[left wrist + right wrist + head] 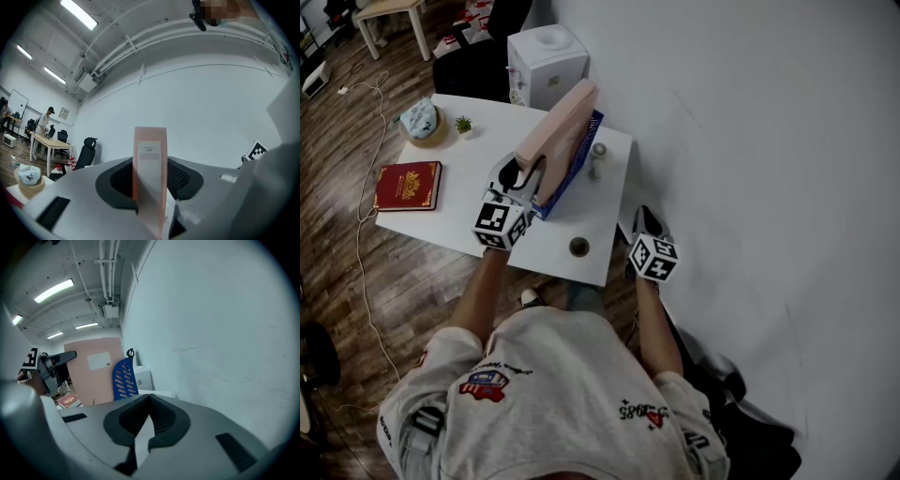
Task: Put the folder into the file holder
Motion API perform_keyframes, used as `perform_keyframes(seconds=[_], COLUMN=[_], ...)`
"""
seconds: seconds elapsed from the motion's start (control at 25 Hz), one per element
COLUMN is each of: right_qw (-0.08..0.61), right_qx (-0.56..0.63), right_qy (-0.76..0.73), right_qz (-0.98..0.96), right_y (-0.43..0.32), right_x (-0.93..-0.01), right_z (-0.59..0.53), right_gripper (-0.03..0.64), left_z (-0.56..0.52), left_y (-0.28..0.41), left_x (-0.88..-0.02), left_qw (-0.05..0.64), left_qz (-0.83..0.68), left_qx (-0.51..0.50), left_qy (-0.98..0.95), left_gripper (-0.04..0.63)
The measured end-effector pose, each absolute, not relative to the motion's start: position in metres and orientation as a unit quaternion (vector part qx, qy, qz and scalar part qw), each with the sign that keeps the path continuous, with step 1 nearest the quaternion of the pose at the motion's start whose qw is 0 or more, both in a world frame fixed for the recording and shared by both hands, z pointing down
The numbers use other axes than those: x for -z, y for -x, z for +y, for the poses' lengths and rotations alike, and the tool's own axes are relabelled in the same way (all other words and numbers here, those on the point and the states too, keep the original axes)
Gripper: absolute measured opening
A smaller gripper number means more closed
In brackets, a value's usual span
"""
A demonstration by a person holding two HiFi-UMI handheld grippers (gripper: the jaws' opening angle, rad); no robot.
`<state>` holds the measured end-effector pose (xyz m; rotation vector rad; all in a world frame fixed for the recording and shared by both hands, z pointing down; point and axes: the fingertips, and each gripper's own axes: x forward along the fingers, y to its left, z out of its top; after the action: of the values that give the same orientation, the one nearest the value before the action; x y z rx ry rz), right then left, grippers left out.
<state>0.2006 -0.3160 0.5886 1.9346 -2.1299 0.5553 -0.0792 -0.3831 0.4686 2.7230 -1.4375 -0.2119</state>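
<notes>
Left gripper view | I see left hand-held gripper clamped on upright pink cardboard folder | right hand-held gripper jaws together, empty

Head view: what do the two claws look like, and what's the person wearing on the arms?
The left claw and right claw have grey moulded bodies with dark textured pads. Each carries a white cube printed with black square markers. No cables show. The person wears a light grey short-sleeved T-shirt with small printed graphics.
</notes>
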Motion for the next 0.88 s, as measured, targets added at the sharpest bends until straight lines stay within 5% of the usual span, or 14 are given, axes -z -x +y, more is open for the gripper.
perform_keyframes(seconds=[0.88], right_qw=[0.114], right_qx=[-0.197], right_qy=[-0.647], right_qz=[-0.728], right_y=[-0.184], right_x=[-0.598], right_z=[-0.324], right_gripper=[-0.006], left_z=[-0.389], left_y=[0.07], left_x=[-0.555], left_qw=[0.084], left_qz=[-0.447], left_qx=[-0.013], left_qy=[-0.891], left_gripper=[0.173])
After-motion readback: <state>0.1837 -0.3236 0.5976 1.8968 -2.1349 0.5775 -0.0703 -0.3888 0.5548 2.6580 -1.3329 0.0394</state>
